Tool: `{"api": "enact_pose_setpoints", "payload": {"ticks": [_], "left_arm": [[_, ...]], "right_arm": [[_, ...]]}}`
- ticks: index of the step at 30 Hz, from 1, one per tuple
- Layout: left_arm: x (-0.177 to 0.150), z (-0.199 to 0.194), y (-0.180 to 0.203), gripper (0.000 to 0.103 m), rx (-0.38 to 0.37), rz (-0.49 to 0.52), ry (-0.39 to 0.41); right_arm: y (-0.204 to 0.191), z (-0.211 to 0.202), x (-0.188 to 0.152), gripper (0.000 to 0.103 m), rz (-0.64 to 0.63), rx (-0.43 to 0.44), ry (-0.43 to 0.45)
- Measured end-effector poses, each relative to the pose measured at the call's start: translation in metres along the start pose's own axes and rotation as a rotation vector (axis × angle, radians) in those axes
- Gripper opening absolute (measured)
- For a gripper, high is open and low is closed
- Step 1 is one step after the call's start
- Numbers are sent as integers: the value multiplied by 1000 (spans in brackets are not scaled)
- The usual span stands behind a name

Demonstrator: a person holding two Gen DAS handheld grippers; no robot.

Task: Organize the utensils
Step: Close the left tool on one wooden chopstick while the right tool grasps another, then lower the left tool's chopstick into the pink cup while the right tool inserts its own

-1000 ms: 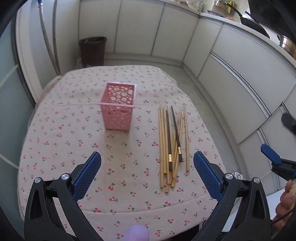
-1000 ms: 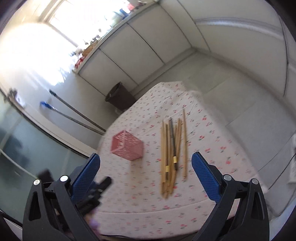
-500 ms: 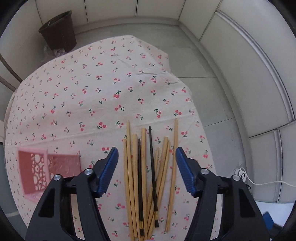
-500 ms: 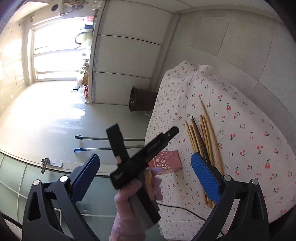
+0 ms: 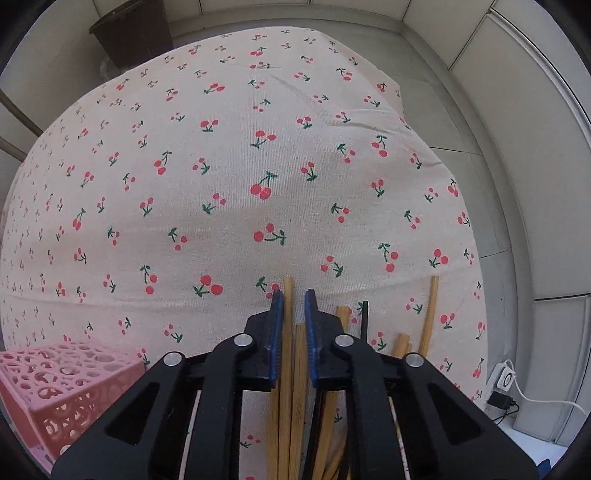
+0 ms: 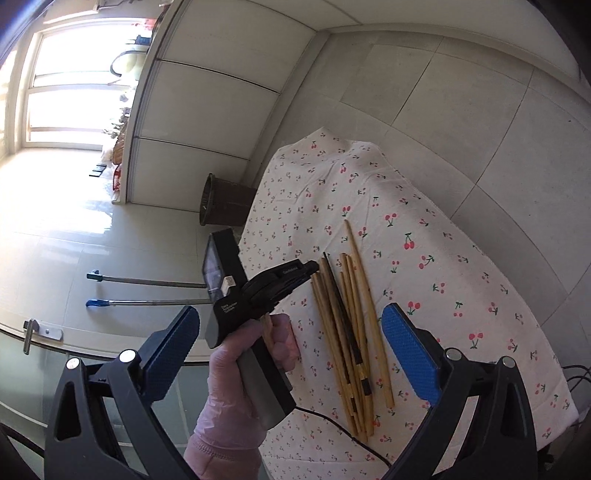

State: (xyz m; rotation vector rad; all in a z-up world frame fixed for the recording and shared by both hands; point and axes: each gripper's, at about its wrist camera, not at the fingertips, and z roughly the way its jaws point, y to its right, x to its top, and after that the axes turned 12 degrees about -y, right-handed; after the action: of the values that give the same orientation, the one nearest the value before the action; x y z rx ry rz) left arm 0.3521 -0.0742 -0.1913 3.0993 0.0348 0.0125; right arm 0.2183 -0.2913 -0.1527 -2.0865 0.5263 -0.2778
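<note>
L gripper (image 5: 293, 295): pointing steeply down, jaws just closed in, clamped on one bamboo chopstick (image 5: 287, 332) at top of chopstick pile (image 6: 347, 325) | pile: on cherry-print tablecloth (image 5: 221, 166), near its R edge | pink basket (image 5: 55, 384): near-L corner | R gripper (image 6: 290, 339): jaws wide apart, nothing between, above near edge.

Chopsticks (image 5: 286, 373) on tablecloth (image 5: 236, 192) near right edge, basket (image 5: 55, 384) to their left, bin (image 5: 131, 31) on floor beyond far-left corner

Left view steep, close; right oblique; shared chopsticks (image 5: 287, 354).
</note>
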Motion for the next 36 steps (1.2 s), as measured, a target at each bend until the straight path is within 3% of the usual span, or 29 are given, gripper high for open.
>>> {"api": "enact_pose_setpoints", "payload": {"ticks": [5,10,15,17,19,24,29,31,32,36], "left_arm": [[-9,-7,-10,4,-51,19,46],[-45,-53,-19,4,-150,88,142],[-117,-121,-32,4,-257,164,264],[-144,-140,-46,4,-293,171,304],[-172,-155,-53,4,-309,182,341],[-220,-176,-74,4,-280,209,406],[-245,-191,-97,4,-278,197,466],[-250,-195,-103,4,-291,190,486],[-253,-199,-105,4,-297,187,496],[-256,-204,-110,4,-312,178,520]], "right_arm": [[13,17,7,96,41,-37,-21],[14,34,19,96,52,-91,-5],[11,74,40,91,32,-194,-24],[12,94,50,84,26,-237,-44],[11,114,59,69,6,-298,-64],[-7,146,68,64,-89,-433,-40],[-25,170,73,32,-193,-570,-40],[-25,172,72,12,-215,-623,-15],[-22,171,71,6,-216,-626,-15],[-17,161,68,5,-230,-548,-7]]}}
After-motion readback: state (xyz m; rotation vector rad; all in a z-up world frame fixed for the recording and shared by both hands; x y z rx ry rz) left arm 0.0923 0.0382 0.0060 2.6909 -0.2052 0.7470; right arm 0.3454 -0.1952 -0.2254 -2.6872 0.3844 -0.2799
